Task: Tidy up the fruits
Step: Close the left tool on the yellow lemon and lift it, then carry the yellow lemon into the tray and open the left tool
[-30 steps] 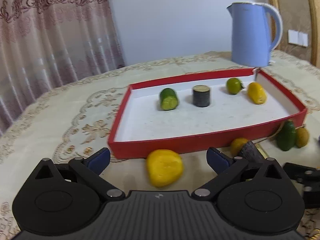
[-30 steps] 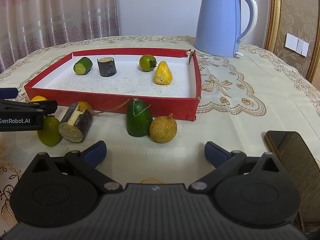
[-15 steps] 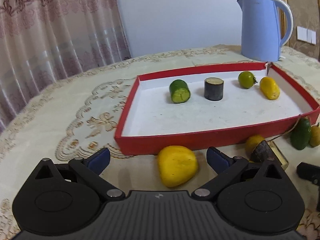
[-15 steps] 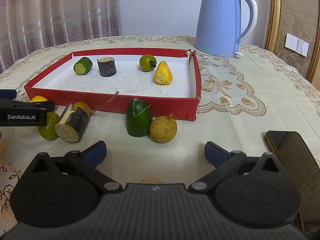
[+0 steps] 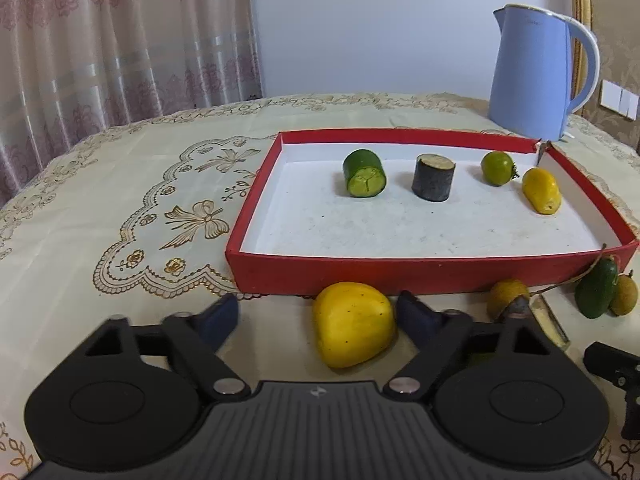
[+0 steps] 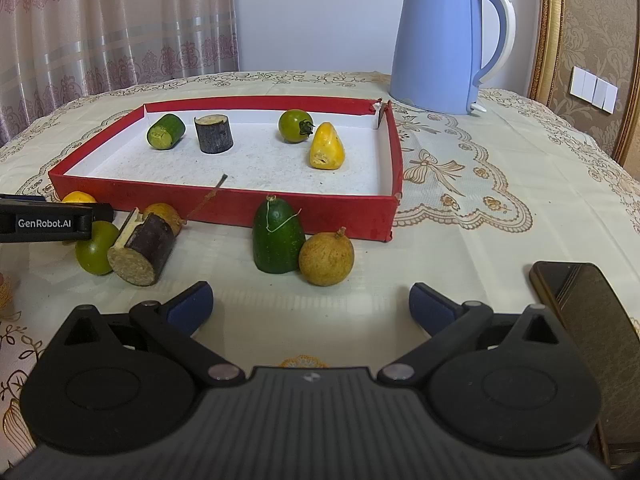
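Yellow fruit [image 5: 352,322] lies on the table [image 5: 120,208] just in front of the red tray [image 5: 400,270], between the blue pads of my left hand-held gripper [image 5: 318,316]; its jaws are closing, the right pad [image 5: 414,316] at the fruit's edge and the left pad [image 5: 218,320] apart from it, so nothing is gripped yet. Inside the tray I see a cut cucumber piece [image 5: 364,174], a dark cylinder [image 5: 434,178], a green tomato [image 5: 497,168] and a small yellow piece [image 5: 541,196]. Along the tray's near wall, outside it, rest a green tomato [image 6: 94,248], a dark cut cylinder [image 6: 142,254], a small brown fruit [image 6: 164,214], a green half [image 6: 278,240] and a round brown fruit [image 6: 326,258] touching it. My right hand-held gripper [image 6: 310,306] hangs released above bare cloth, nothing between its pads. A blue kettle [image 6: 440,40] stands beyond the tray; a phone [image 6: 580,308] lies at the right.
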The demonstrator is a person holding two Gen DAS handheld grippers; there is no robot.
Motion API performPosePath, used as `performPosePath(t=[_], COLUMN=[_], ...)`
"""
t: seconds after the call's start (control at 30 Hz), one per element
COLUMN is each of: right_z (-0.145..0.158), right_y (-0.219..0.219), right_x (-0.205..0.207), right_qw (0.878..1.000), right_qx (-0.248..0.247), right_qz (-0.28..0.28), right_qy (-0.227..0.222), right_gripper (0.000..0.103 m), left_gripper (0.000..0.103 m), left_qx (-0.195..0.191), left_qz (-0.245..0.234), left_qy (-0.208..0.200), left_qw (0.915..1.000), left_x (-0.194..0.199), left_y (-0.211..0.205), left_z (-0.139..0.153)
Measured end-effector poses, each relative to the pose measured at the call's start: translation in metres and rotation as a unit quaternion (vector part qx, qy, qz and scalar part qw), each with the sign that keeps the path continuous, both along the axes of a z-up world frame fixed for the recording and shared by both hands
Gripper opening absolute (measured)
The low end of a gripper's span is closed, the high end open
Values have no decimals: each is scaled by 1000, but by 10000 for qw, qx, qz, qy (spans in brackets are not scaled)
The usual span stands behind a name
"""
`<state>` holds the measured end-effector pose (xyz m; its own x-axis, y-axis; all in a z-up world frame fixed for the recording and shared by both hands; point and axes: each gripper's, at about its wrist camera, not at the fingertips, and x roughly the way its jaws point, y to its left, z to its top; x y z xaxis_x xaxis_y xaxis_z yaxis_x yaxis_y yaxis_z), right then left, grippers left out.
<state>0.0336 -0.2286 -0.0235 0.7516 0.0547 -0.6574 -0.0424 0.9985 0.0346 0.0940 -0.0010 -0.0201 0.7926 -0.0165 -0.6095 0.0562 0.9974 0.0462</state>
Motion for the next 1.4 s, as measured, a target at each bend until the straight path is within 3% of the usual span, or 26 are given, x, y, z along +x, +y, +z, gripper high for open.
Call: performPosePath(t=[0.07,0.13,0.2,0.7,1.03,1.4], right_z=[0,0,0,0,0,0], right_y=[0,0,0,0,0,0], right_x=[0,0,0,0,0,0], right_qw=[10000,10000,10000,10000,10000,10000], right_qx=[-1,0,-1,-2,-3,-3], right_qz=[0,0,1,1,3,3], right_qy=[0,0,0,-1,-1,-1], right_gripper=[103,103,103,103,103,103], left_gripper=[66,48,39,38,38,38], left_qx=[-106,-143,-130,111,135,337], left_qz=[-90,-257,-390,-360,-207,-185], left_qy=[15,-11,-47,-39,-389,-560], left_qw=[9999,9996,9991,9993,9989,9977], left_x=[0,-3,-6,-15,-21,27], left_y=[1,-1,-6,-9,7,0], left_z=[1,2,2,9,39,63])
